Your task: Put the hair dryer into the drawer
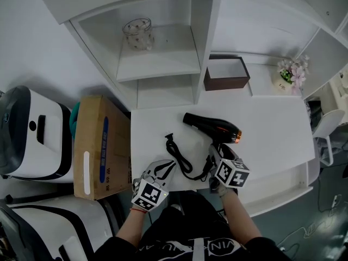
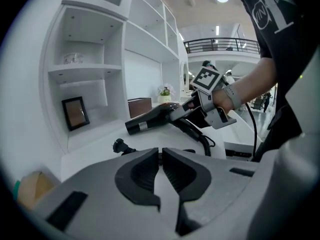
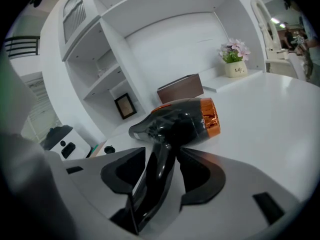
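A black hair dryer (image 1: 212, 128) with an orange rear ring lies on the white table (image 1: 272, 135). Its handle points at me. My right gripper (image 1: 213, 159) stands open around that handle (image 3: 157, 169), which runs between the two pads. The dryer's body (image 3: 180, 121) lies just past the fingertips. The black cord (image 1: 179, 159) loops across the table to its plug (image 1: 169, 137). At the table's near edge my left gripper (image 1: 163, 167) is shut and empty, its tips (image 2: 161, 156) beside the cord. A white drawer-like ledge (image 1: 283, 185) juts out below the table's front right.
White shelves (image 1: 157, 64) stand behind the table, with a glass jar (image 1: 137, 34) on one. A brown box (image 1: 225, 74) and a flower pot (image 1: 291, 75) sit at the back. A cardboard box (image 1: 100, 145) and white machines (image 1: 32, 132) are on the left.
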A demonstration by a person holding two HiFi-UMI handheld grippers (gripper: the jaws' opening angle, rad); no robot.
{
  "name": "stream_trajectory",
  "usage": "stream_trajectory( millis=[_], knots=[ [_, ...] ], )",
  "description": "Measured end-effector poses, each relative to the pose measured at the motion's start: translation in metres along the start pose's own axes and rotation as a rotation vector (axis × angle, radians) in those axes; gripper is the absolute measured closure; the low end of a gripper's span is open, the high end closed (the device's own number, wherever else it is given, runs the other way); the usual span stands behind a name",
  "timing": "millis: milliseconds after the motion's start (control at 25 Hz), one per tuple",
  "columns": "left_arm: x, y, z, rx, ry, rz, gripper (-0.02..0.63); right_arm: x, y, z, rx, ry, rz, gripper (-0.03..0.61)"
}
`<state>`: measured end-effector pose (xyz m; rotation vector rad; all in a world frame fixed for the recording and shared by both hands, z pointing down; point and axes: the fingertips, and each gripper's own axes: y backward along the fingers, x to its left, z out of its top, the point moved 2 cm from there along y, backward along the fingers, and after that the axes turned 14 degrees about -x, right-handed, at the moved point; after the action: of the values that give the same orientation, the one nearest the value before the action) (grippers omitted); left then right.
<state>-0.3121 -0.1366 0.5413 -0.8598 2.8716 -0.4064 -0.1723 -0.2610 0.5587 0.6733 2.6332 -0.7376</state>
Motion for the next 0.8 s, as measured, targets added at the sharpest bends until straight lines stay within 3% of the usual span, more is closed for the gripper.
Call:
stream_trajectory(
  millis=[320,520,720,800],
  knots=[
    [0.004,-0.007,-0.006,0.047,-0.035,-0.012,0.607,-0.001,-0.012,-0.012,0.061,-0.027,-0.014,0.371],
    [0.007,-0.006,-0.019,0.182,-0.206,-0.049,0.586,-0.002,-0.015,-0.013,0.062,-0.028,-0.02,0.374],
    [0.008,-0.015,-0.025,0.277,-0.314,-0.13,0.494,-0.004,-0.015,-0.013,0.067,-0.059,-0.03,0.388],
    [0.008,-0.018,-0.028,0.333,-0.395,-0.182,0.435,-0.004,-0.015,-0.013,0.069,-0.061,-0.029,0.388]
  ],
)
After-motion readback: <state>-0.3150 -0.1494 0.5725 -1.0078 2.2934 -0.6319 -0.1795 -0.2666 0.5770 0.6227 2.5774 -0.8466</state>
